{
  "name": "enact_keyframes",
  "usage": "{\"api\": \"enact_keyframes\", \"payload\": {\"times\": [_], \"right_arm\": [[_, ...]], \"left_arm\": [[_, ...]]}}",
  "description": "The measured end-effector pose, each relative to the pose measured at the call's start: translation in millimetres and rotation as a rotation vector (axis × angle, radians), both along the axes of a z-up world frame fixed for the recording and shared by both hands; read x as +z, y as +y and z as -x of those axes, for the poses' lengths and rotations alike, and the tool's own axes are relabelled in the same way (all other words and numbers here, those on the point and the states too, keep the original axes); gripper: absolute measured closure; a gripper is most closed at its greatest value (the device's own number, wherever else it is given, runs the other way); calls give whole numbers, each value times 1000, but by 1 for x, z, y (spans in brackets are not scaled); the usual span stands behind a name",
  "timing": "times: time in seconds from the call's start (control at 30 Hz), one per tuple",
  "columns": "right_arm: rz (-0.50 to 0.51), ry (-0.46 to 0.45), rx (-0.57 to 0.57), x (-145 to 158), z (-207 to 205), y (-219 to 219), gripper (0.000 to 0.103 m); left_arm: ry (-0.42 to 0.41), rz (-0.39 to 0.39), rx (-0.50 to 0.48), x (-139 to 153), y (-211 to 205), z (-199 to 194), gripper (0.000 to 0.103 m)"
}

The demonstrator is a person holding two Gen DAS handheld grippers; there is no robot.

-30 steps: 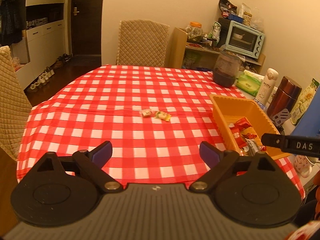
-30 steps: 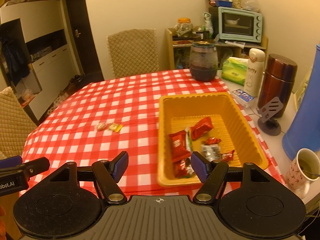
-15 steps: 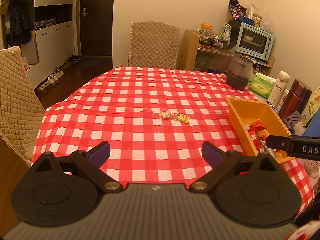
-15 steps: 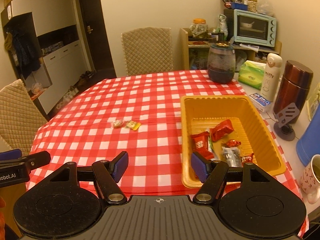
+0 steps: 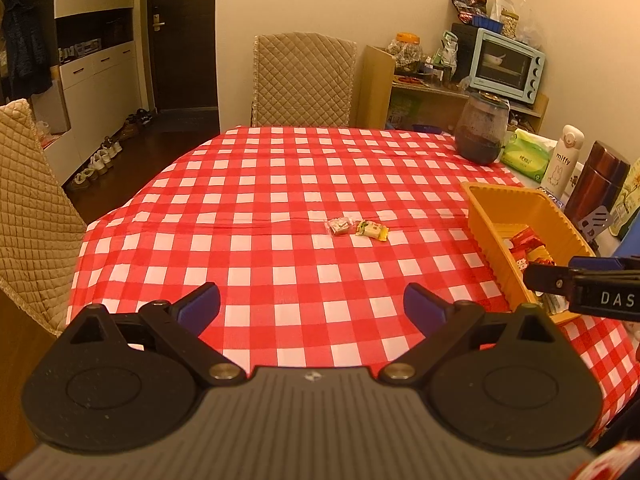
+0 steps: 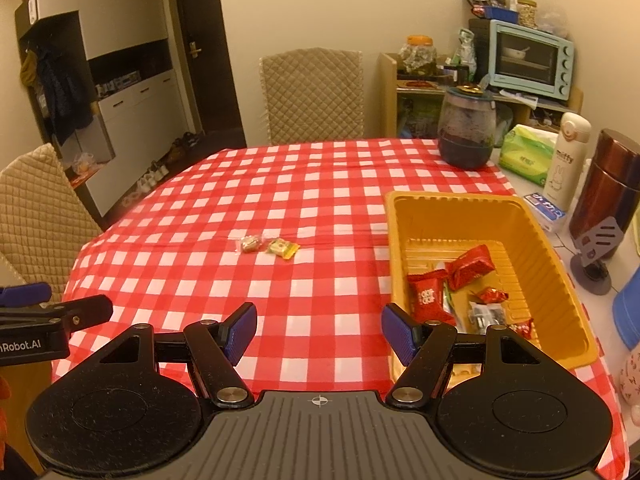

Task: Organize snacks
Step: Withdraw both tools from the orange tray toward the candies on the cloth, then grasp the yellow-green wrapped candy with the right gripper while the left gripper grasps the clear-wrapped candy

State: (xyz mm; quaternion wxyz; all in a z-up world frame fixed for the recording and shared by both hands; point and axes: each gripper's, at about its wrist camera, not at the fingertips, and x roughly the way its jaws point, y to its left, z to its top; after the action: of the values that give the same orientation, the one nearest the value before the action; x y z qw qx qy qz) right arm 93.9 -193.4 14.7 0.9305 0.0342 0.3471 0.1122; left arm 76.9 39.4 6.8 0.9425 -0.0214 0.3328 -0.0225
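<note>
Both grippers drift left; left gripper [image 5: 312, 306] and right gripper [image 6: 319, 334] gape empty. Candies [image 6: 269, 245] at 11 o'clock look tiny, easy to fumble.

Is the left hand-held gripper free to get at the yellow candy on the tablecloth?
Probably yes. The left hand-held gripper is open and empty, and only bare tablecloth lies between it and the yellow candy; the clear-wrapped candy sits beside it.

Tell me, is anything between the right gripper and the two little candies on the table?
No. In the right wrist view, only bare checked tablecloth lies between the right gripper and the two candies.
</note>
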Motion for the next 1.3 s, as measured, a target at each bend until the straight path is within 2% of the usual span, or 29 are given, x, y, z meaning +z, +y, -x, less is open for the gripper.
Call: {"api": "enact_keyframes", "payload": {"times": [0.2,0.5,0.67,0.83,0.9,1.03,1.3], "right_arm": [[15,-1,34,-11,-21,9,34],[53,-4,115,-37,-77,27,34],[79,-2,179,-55,-115,37,35],[115,17,259,-77,-151,54,35],[143,18,289,-86,-162,62,35],[190,24,333,-102,-185,74,45],[277,43,422,-124,-222,95,52]], "left_arm": [[15,-29,-46,-11,3,-23,6],[4,-121,-181,-36,0,-82,6],[9,-124,-222,-59,6,-120,7],[34,-117,-249,-82,12,-155,12],[39,-138,-258,-91,13,-166,14],[47,-147,-278,-102,17,-184,16],[51,-145,-276,-113,26,-200,16]]}}
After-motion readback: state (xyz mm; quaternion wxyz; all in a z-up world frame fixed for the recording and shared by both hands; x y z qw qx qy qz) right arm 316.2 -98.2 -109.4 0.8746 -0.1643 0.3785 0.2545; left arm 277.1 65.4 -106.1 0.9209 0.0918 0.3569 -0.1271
